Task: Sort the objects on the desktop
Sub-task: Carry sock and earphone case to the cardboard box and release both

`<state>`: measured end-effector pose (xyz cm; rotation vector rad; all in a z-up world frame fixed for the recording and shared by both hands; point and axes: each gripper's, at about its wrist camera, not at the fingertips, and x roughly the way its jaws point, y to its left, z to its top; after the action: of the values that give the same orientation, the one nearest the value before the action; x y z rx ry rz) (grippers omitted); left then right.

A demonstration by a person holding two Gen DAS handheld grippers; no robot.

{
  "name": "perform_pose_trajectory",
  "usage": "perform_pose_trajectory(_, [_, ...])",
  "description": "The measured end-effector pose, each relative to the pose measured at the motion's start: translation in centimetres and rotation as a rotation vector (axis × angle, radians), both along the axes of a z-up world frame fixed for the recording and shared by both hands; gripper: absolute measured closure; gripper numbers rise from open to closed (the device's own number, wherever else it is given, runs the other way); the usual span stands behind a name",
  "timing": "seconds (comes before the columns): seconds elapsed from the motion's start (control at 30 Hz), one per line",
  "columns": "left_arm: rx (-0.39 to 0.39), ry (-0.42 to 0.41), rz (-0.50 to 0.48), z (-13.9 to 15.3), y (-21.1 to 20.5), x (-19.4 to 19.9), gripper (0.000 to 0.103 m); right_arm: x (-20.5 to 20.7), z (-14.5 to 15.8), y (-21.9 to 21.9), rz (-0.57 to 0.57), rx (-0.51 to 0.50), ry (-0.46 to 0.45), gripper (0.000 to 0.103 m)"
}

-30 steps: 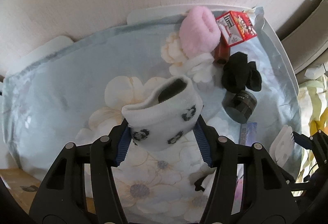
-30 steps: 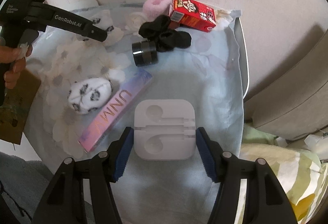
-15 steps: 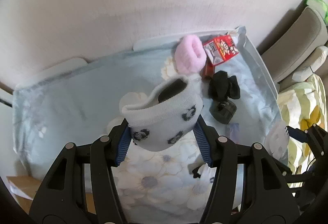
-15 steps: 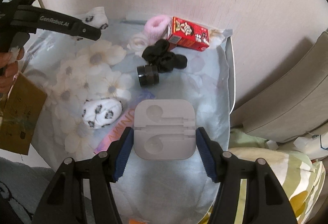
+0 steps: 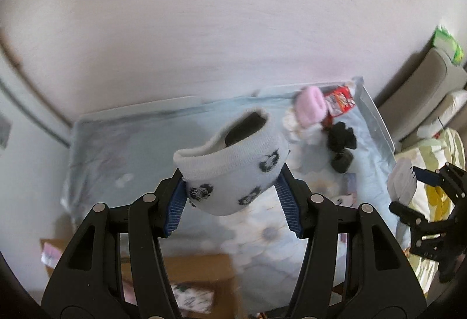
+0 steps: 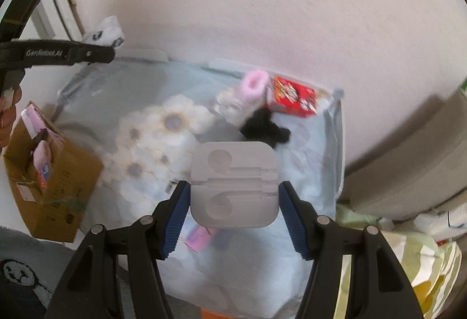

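My left gripper (image 5: 232,199) is shut on a white sock with black prints (image 5: 233,170) and holds it high above the table; the sock also shows in the right wrist view (image 6: 106,33). My right gripper (image 6: 233,202) is shut on a white square plastic earphone holder (image 6: 233,185), lifted above the flowered blue tablecloth (image 6: 151,126). On the cloth's far right lie a pink fuzzy sock (image 6: 254,82), a red snack box (image 6: 293,96) and a black sock (image 6: 264,126). A small black jar (image 5: 341,163) lies by the black sock.
A brown cardboard box (image 6: 49,173) with items inside stands at the table's left front; it also shows in the left wrist view (image 5: 189,284). A pink flat pack (image 6: 201,238) lies under the right gripper. A wall is behind the table, and a beige couch (image 6: 408,173) and striped bedding (image 6: 408,275) are at right.
Both grippers have risen and pulled back from the table with their objects still held. The table looks smaller, and the cardboard box has come into both views.
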<state>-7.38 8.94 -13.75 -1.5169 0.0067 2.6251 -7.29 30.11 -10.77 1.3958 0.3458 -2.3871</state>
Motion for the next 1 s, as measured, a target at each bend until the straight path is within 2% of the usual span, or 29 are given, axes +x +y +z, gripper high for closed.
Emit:
perform_pose_trajectory(0.2, [-0.002,0.021,0.103,1.5,-6.8,3.4,0.049,-0.4,1.5,-5.0,0.089,-0.042,0.010,0.045])
perform_pose_trajectory(0.53, [-0.011,0.008,0.269,1.9,-16.8,9.3,0.049,0.7,2.7,-16.3,0.341,-0.051,0.027,0.045])
perform_pose_trajectory(0.73, [-0.006,-0.054,0.352,-0.3,-20.9,13.0,0.049,3.5,1.6,-22.6,0.521,-0.069,-0.029,0.045])
perform_pose_trajectory(1.0, [0.000,-0.160,0.377,-5.5,-22.3,15.7,0.049,8.2,-2.4,-28.9,0.750,-0.004,-0.129,0.046])
